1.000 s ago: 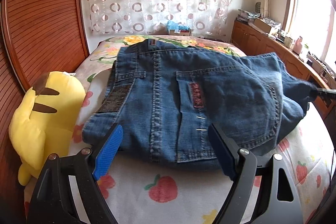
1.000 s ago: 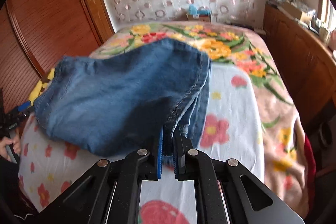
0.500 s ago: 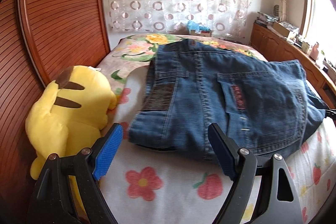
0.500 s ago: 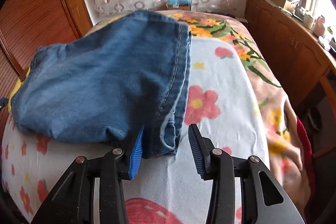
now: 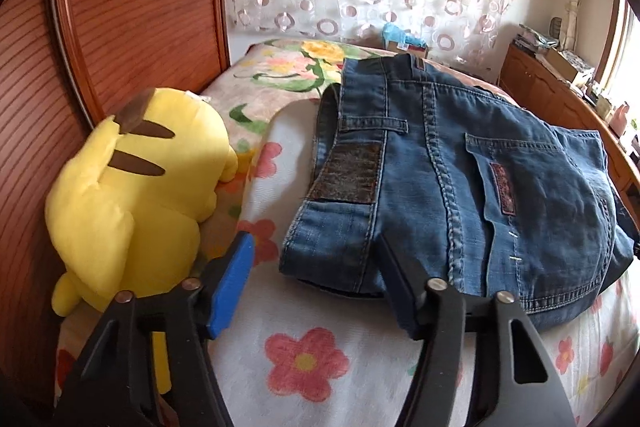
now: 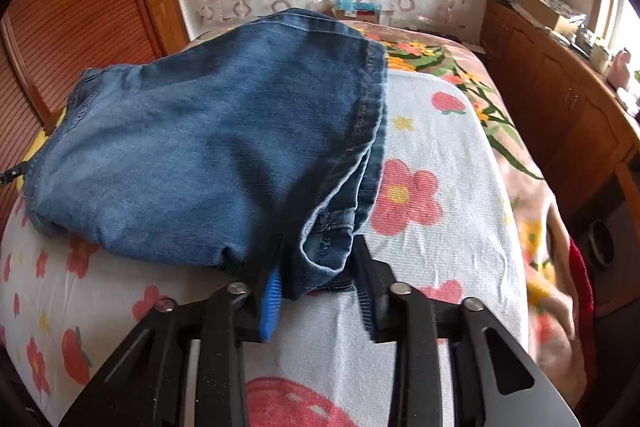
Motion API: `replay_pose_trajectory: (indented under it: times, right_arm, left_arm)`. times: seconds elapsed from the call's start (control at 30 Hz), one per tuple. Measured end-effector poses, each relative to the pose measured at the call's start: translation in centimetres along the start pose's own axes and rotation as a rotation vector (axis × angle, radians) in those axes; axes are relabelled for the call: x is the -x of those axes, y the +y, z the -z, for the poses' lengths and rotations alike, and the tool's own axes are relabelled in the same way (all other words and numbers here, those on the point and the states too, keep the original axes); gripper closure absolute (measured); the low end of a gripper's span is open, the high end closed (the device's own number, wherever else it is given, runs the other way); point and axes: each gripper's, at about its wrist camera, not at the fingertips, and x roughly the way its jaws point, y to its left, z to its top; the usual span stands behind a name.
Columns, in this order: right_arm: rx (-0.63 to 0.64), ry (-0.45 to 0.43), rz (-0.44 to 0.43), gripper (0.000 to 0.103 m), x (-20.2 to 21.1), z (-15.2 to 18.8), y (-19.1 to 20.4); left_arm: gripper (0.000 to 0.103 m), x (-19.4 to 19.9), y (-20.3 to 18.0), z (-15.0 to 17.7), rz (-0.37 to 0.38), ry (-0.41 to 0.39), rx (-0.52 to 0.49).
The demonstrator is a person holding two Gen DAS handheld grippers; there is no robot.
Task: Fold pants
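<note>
Blue jeans [image 5: 460,167] lie folded on the flowered bed sheet [image 5: 308,359], back pockets and dark waistband patch facing up. My left gripper [image 5: 314,247] sits low at the near waistband corner. That corner lies between its closing jaws, and the blue pad [image 5: 232,283] still stands clear of the denim. In the right wrist view the jeans [image 6: 200,147] show plain denim. My right gripper [image 6: 318,267] straddles the bunched hem corner and its jaws are closing. The hem loop between them looks loose, not squeezed.
A yellow plush toy [image 5: 140,187] rests against the ribbed wooden panel [image 5: 120,7] just left of the left gripper. A floral blanket [image 6: 532,187] drapes over the bed's right side. A wooden cabinet [image 6: 560,107] with clutter on top runs along the right wall.
The right gripper let go of the hem, the jeans settled onto the bed, and its jaws narrowed around the corner again. The left gripper slid left to the waistband corner and its jaws narrowed.
</note>
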Motion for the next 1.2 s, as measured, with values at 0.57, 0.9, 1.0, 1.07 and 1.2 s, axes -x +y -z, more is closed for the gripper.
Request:
replay_pose_trajectory:
  times: [0.57, 0.9, 1.0, 1.07, 1.2]
  right_arm:
    - [0.024, -0.131, -0.032, 0.098, 3.0, -0.4, -0.3]
    - [0.036, -0.23, 0.01, 0.098, 6.6, -0.7, 0.0]
    - [0.033, -0.261, 0.016, 0.098, 8.3, -0.5, -0.3]
    - [0.031, -0.281, 0.021, 0.098, 9.7, 0.0, -0.6]
    - [0.032, -0.299, 0.022, 0.099, 11.5, 2.1, -0.7]
  left_arm:
    - [0.091, 0.7, -2.3, -0.1, 0.001, -0.04, -0.085]
    - [0.093, 7.9, -3.1, -2.3, -0.001, -0.222, -0.08]
    - [0.093, 9.9, -3.3, -2.4, 0.01, -0.252, -0.086]
    - [0.093, 10.8, -3.3, -2.2, 0.015, -0.263, -0.09]
    - [0.093, 12.8, -3.3, -1.0, 0.042, -0.281, -0.092]
